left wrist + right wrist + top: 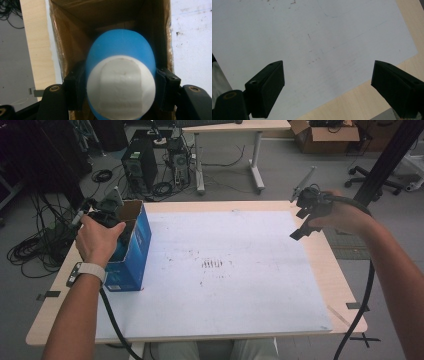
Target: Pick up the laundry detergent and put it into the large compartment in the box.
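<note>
Left gripper (120, 100) clamps a blue-and-white ball (121, 82), frame centre, inside the open cardboard box (131, 245) at left | right gripper (328, 87) hangs spread wide over the white sheet (312, 37), holding nothing.

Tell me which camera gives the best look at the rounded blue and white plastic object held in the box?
The left gripper view: the rounded blue and white plastic object sits large between the left gripper jaws, inside the open blue cardboard box. The high view shows that box and the hand over it, hiding the object. The right gripper view looks at the white table cover.
</note>
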{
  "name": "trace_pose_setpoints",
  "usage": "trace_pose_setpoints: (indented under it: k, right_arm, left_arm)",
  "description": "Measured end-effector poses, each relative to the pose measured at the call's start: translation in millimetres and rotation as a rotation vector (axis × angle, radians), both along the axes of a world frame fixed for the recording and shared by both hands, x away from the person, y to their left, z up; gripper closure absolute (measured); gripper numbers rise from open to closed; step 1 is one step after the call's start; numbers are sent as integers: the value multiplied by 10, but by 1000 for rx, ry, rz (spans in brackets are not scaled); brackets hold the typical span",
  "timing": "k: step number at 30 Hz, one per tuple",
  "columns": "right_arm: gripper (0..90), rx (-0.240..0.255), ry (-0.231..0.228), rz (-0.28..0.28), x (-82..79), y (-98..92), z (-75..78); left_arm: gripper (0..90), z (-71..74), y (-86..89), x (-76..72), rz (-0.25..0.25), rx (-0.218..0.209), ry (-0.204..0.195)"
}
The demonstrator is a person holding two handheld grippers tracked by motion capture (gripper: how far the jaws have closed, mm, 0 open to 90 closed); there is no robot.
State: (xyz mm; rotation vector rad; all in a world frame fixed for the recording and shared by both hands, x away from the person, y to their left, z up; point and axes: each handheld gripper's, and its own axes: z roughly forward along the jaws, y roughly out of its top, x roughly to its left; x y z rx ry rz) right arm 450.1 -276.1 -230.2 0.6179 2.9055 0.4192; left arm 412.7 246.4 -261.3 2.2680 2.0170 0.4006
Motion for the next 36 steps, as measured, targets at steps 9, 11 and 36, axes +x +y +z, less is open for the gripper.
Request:
trace_pose_setpoints:
  k: [9,11,36]
  right_arm:
    - [113,-2,2,2,6,11,-12]
    - [113,-1,4,1,9,12,-20]
    - [113,-5,13,5,5,26,-65]
  left_arm:
    - [378,-92,29,2,-2,5,12]
    - [378,-96,36,7,-3,2,9]
    - [328,-117,86,57,4,-34,2]
